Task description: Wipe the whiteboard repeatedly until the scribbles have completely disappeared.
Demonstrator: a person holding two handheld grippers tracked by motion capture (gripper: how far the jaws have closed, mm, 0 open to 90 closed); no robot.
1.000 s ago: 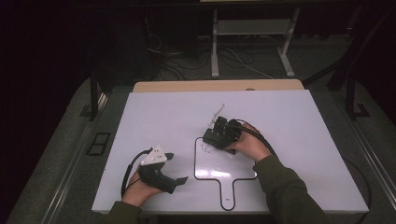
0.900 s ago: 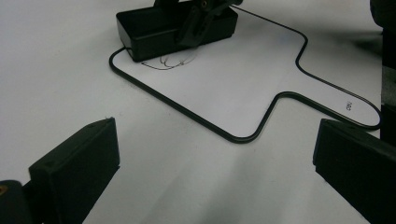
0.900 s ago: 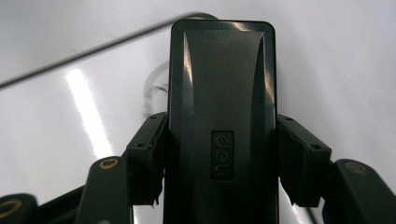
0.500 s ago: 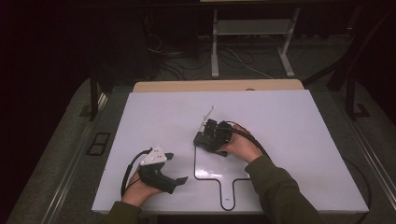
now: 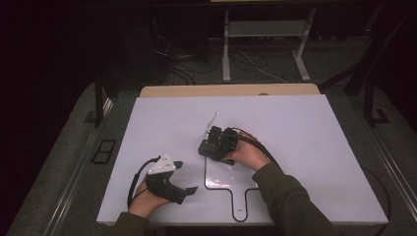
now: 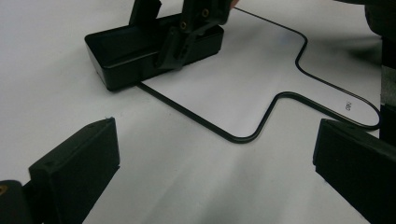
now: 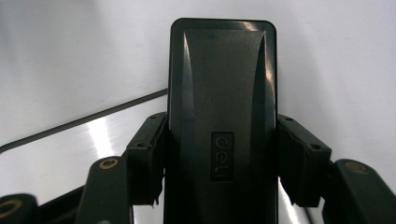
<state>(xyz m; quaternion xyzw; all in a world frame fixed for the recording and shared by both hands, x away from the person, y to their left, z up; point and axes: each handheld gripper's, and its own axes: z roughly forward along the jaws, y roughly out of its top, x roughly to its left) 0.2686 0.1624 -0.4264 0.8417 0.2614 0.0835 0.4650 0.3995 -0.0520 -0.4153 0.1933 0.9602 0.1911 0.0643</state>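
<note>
We pinch the black tray (image 7: 222, 116) across its width with the right gripper (image 5: 219, 142), fingers (image 7: 144, 158) clamped on both long sides — near centre frame, at the black outline's (image 6: 243, 137) corner on the white worktop (image 5: 295, 128). The left gripper (image 5: 184, 177) rests lower left, fingers spread — likely waiting.

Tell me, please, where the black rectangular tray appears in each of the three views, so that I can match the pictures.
High view: the black tray sits at table centre, clamped by the right gripper.
Left gripper view: upper left, the jaws around it.
Right gripper view: centre, between the two jaws, reaching upward.
Shared landmark: the black outline drawn on the white table, passing beside the tray.
</note>
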